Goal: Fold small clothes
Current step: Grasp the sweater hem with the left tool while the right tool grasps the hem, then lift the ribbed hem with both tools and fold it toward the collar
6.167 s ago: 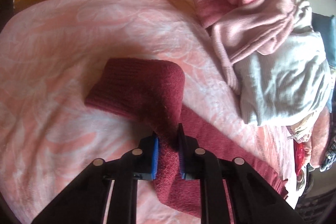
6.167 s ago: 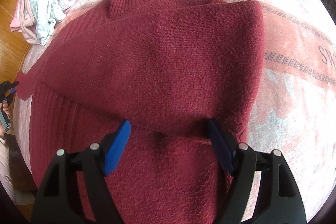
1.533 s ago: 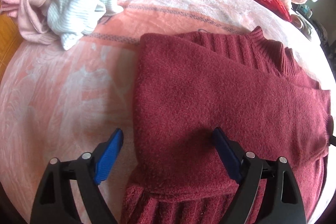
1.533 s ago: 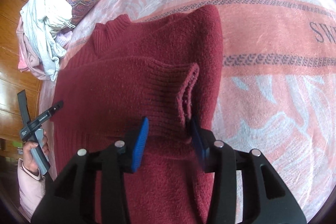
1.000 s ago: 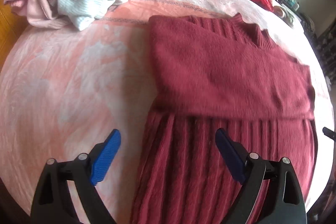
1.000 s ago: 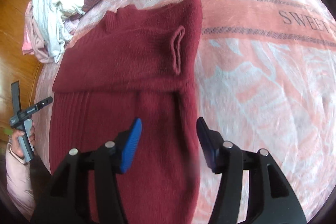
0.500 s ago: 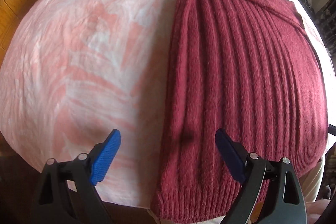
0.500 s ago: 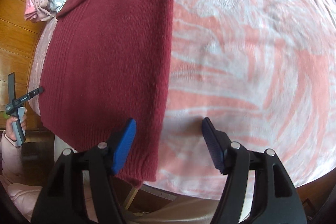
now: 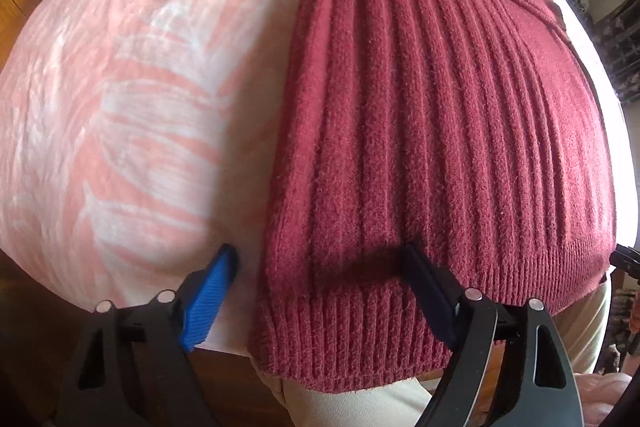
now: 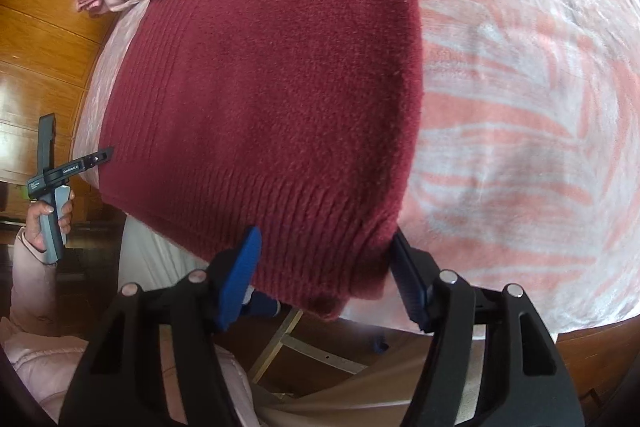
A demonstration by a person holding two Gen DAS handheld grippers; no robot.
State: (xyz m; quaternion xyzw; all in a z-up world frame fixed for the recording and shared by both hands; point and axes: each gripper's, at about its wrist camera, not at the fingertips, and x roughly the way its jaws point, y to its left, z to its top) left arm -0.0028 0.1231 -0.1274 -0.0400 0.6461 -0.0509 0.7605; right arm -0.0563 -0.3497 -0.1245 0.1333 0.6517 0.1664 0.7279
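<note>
Sweater [image 9: 440, 147]: maroon, on the bed [image 9: 120, 87]; long axis runs from bottom hem to frame top.
Left hand-held gripper [image 9: 320, 291]: jaws apart, just closing, straddling the hem's left corner.
Right hand-held gripper [image 10: 324, 271]: jaws apart, straddling the hem's right corner [image 10: 352, 267].

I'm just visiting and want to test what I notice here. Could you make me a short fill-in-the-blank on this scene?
1. The sweater is dark ____.
2. It lies on a pink-and-white ____.
3. Both tongs, left and right, straddle the corners of the sweater's ____.
4. The pads on the tongs are ____.

Missing words: red; blanket; hem; blue
</note>
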